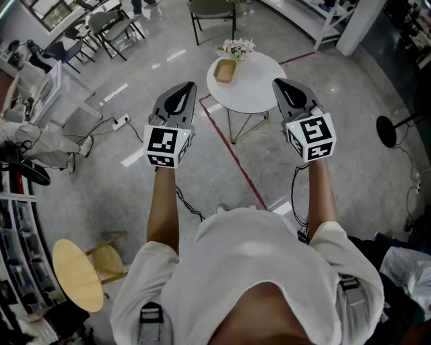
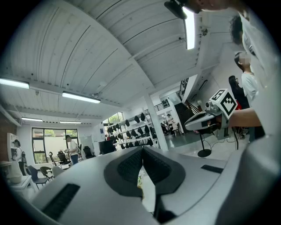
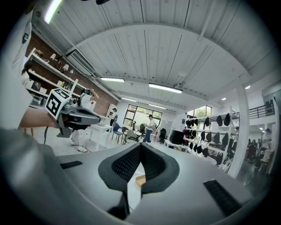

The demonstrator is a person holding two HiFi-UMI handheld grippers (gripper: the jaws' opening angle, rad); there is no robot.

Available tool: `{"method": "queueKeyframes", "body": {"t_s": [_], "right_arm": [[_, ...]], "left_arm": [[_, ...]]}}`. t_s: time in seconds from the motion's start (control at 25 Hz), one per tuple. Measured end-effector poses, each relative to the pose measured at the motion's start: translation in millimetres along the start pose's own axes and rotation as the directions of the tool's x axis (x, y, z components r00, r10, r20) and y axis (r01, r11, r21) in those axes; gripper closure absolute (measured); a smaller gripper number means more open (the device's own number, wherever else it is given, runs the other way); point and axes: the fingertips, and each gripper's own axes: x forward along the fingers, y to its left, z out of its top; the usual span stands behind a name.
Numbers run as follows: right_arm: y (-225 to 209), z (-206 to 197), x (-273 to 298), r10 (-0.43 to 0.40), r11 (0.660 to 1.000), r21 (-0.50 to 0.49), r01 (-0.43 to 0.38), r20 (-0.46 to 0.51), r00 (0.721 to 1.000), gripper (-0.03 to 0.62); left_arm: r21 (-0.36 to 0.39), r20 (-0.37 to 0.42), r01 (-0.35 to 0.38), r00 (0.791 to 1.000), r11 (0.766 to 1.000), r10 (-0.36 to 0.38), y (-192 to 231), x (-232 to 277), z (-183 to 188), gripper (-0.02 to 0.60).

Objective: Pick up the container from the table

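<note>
A small tan container (image 1: 225, 70) sits on a round white table (image 1: 259, 87) beside a bunch of pale flowers (image 1: 236, 47). My left gripper (image 1: 190, 87) is held in the air, short of the table's left edge. My right gripper (image 1: 277, 83) hovers over the table's right rim. In both gripper views the jaws meet at their tips with nothing between them: left gripper (image 2: 142, 149), right gripper (image 3: 140, 145). Through the gap below the right gripper's pads a tan bit of the container (image 3: 140, 180) shows. Each gripper view is tilted up toward the ceiling.
A red line (image 1: 232, 151) runs along the grey floor under the table. A round wooden stool (image 1: 74, 273) stands at lower left. Chairs (image 1: 212, 13) stand beyond the table. A power strip with cable (image 1: 121, 121) lies left. A black stand base (image 1: 385, 131) is at the right.
</note>
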Motion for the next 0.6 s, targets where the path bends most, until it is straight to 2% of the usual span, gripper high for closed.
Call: {"method": "queueKeyframes", "body": {"t_s": [0.4, 0.6], "right_arm": [[-32.4, -10.3, -14.7, 0.009, 0.999, 0.043, -0.011, 0.038, 0.999, 0.58], [-51.8, -24.1, -23.1, 0.033, 0.992, 0.119, -0.042, 0.075, 0.997, 0.58]], "left_arm": [[0.001, -0.008, -0.009, 1.0, 1.0, 0.009, -26.7, 19.6, 5.7, 0.565], [-0.018, -0.025, -0.042, 0.999, 0.999, 0.042, -41.0, 30.4, -1.5, 0.565]]}}
